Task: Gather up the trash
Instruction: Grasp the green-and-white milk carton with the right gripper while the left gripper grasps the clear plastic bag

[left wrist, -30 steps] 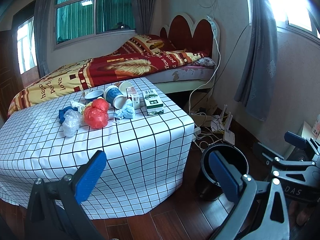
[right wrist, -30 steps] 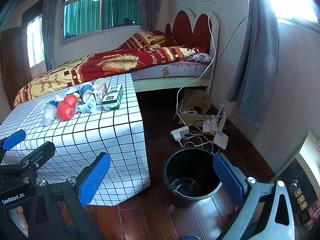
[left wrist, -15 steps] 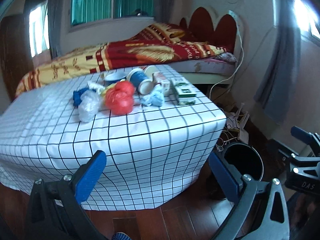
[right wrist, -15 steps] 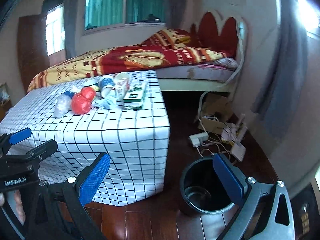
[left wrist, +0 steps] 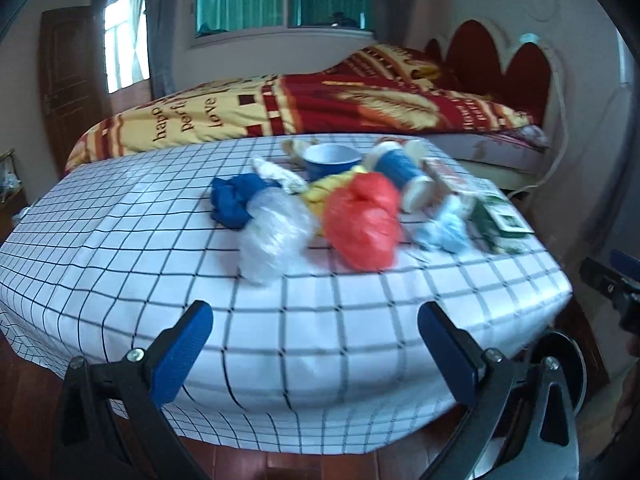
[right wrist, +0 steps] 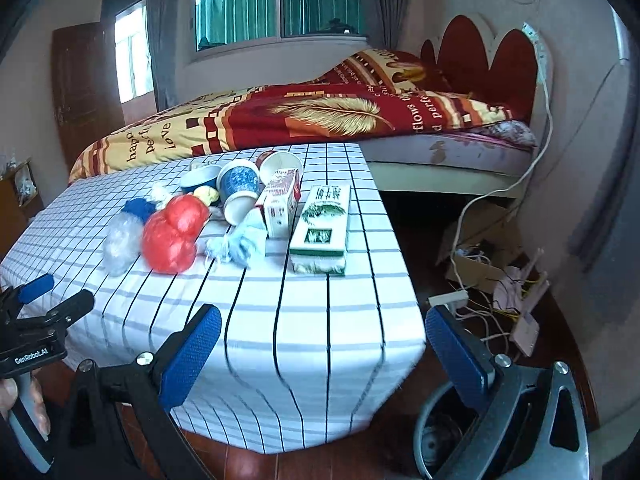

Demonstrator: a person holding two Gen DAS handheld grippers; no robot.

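Observation:
Trash lies on a table with a white checked cloth (left wrist: 320,320): a red plastic bag (left wrist: 362,220), a clear bag (left wrist: 276,236), a blue wad (left wrist: 234,200), a light blue wad (left wrist: 444,230), paper cups (left wrist: 400,172), a blue bowl (left wrist: 332,158) and a green box (left wrist: 502,220). The right wrist view shows the red bag (right wrist: 174,232), a small carton (right wrist: 282,202) and the green box (right wrist: 322,226). My left gripper (left wrist: 316,344) is open and empty before the table's near edge. My right gripper (right wrist: 324,348) is open and empty at the table's corner.
A black bin (right wrist: 436,436) stands on the wood floor at the table's right corner, partly hidden behind my right finger. Cables, a power strip (right wrist: 448,300) and a cardboard box (right wrist: 480,248) lie by the wall. A bed (left wrist: 320,108) stands behind the table.
Both grippers have moved closer to the table and turned left toward the trash. The bin has slid to the lower right of both views. Both stay open.

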